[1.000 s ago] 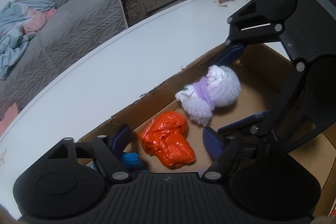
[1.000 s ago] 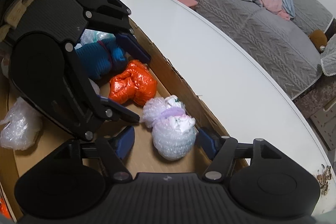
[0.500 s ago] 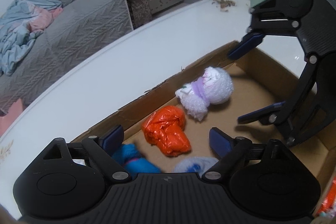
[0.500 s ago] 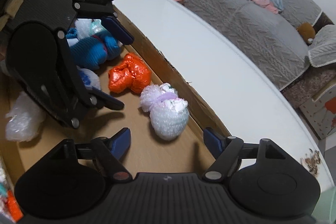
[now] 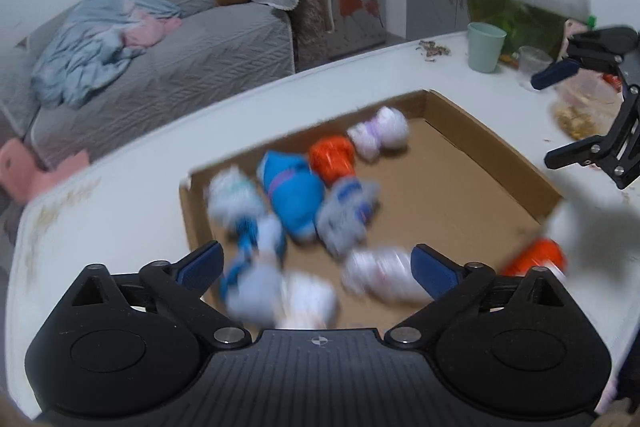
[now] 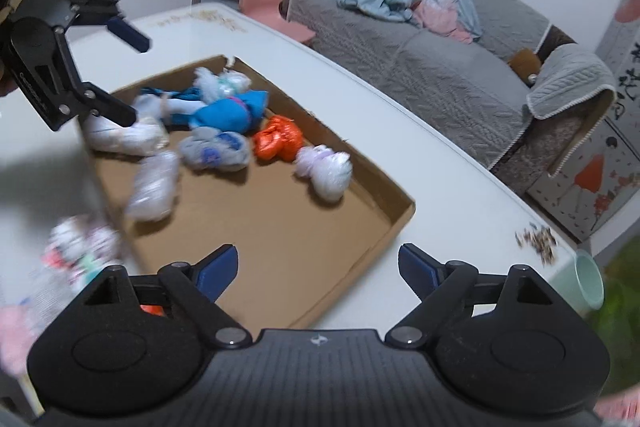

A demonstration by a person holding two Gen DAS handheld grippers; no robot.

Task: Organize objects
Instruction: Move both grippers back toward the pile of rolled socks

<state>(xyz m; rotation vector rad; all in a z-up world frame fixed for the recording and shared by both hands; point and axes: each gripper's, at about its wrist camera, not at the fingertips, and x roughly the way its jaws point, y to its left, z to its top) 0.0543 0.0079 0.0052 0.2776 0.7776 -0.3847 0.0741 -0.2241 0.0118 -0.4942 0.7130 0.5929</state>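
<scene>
Left wrist view: left gripper [image 5: 316,265] hangs over the near edge of the cardboard box [image 5: 492,143], jaws opening, wide apart, nothing pinched between them (the bundles behind the gap lie lower, in the box, blurred). Inside the box, along the far wall: white bundle [image 5: 380,131], orange bundle [image 5: 332,157] just beside it, blue bundle [image 5: 294,195] next, a grey bundle [image 5: 346,213] touching the blue one. Second orange bundle [image 5: 538,259] outside the box at its near right corner. Right gripper [image 5: 560,115] at the right edge, above the white table [image 5: 120,211]; green cup [image 5: 486,47] well beyond. Right wrist view: right gripper [image 6: 318,269] above the box's near corner, jaws opening, spread, empty. White bundle [image 6: 326,171] sits apart from the cluster; orange [image 6: 278,139], blue [image 6: 228,113] and grey [image 6: 214,153] crowd together. Left gripper [image 6: 120,71] upper left, spread. Grey sofa [image 6: 440,67] behind.
</scene>
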